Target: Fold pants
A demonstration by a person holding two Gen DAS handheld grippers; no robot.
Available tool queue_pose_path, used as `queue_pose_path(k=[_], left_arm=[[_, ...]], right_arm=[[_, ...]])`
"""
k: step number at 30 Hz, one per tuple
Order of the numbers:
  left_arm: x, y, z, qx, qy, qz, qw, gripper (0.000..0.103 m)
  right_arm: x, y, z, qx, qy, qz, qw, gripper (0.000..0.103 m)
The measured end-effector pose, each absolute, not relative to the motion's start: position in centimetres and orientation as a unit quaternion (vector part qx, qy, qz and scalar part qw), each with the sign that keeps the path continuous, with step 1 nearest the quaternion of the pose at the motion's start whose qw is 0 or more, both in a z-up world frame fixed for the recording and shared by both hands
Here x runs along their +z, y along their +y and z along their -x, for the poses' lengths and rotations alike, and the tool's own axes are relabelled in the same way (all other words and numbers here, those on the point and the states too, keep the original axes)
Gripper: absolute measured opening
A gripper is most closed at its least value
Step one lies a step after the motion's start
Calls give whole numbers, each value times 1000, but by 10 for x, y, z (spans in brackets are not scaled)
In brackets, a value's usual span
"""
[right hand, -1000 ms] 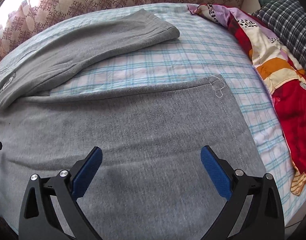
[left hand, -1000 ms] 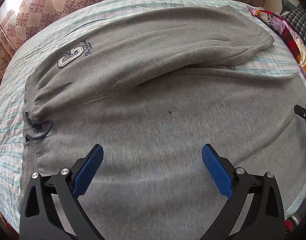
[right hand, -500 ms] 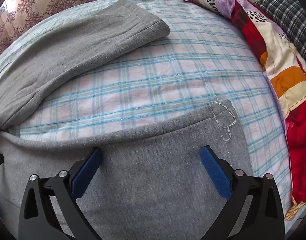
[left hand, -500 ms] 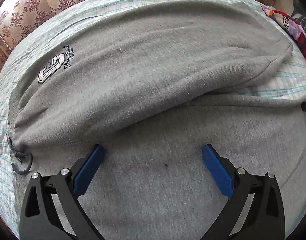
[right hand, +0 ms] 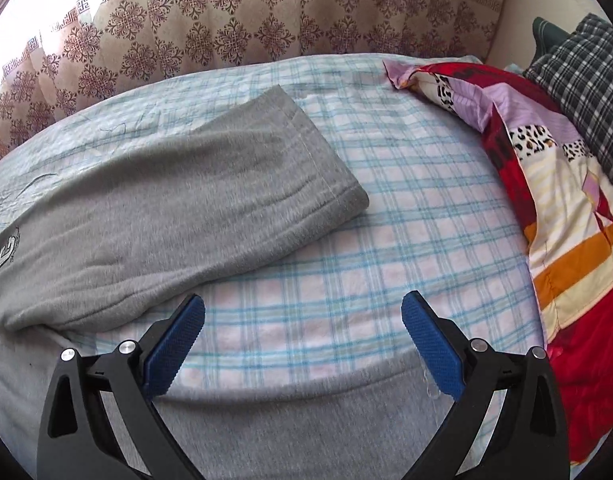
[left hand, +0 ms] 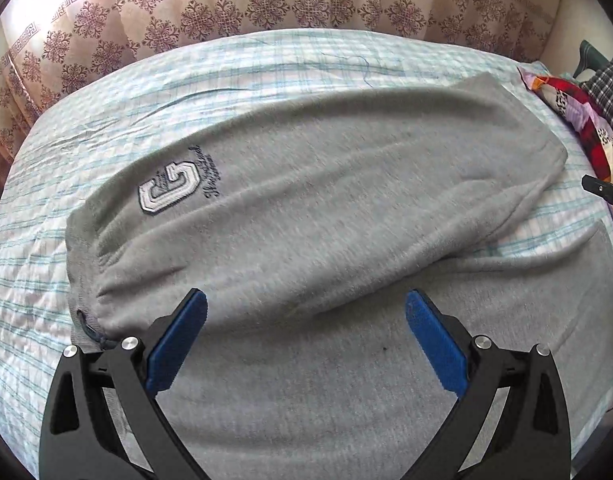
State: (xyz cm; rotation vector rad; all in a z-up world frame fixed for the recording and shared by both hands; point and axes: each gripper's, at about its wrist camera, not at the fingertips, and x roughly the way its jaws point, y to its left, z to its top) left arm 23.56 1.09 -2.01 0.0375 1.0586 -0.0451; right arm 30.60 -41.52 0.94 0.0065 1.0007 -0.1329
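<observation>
Left wrist view, grey pants (left hand: pixel 326 208) spread flat, legs splayed, left tongs (left hand: pixel 306 336) apart, right tongs (right hand: pixel 302 336) apart

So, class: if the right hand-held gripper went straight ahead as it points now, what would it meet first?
Probably the checked bedsheet, bare between its open jaws; the far pant leg lies off to the left. Depth is unclear.

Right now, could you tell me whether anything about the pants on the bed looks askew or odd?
Yes: the gray pants lie with legs splayed in a V, not stacked. The far leg angles away from the near leg, bare checked sheet between their hems. A loose thread dangles at the near hem.
</observation>
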Motion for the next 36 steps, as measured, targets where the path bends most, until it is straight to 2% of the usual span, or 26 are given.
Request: queue_pose_path(k=[12,20,23,26,29,31,33,36], left_arm=[[-35,102,-289,86,518,10,851,101],[-56,138,-319,134,531,8,837,101],[-63,148,-328,149,536,9,831,101],[-71,154,-336,157,541,9,826,101],[-77,155,-342,157,540,3,827,101],[-78,155,-345,158,536,-3,830,101],[-79,155,-348,159,532,-8,832,101],[-78,154,-351,170,523,-11,835,101]], right_arm=[[13,-413,-450,-43,455,20,889,98],[-14,-425,-545,-26,487,-50,872,97],[-30,-429,-569,-11,498,-90,863,79],[-49,-427,-586,2,516,-112,849,73],[-58,-414,-592,1,518,-70,853,65],[-57,-406,-592,-14,516,-36,856,36],[-51,-405,-592,-13,514,-33,857,17],[-29,-409,-589,-9,483,-31,875,10]])
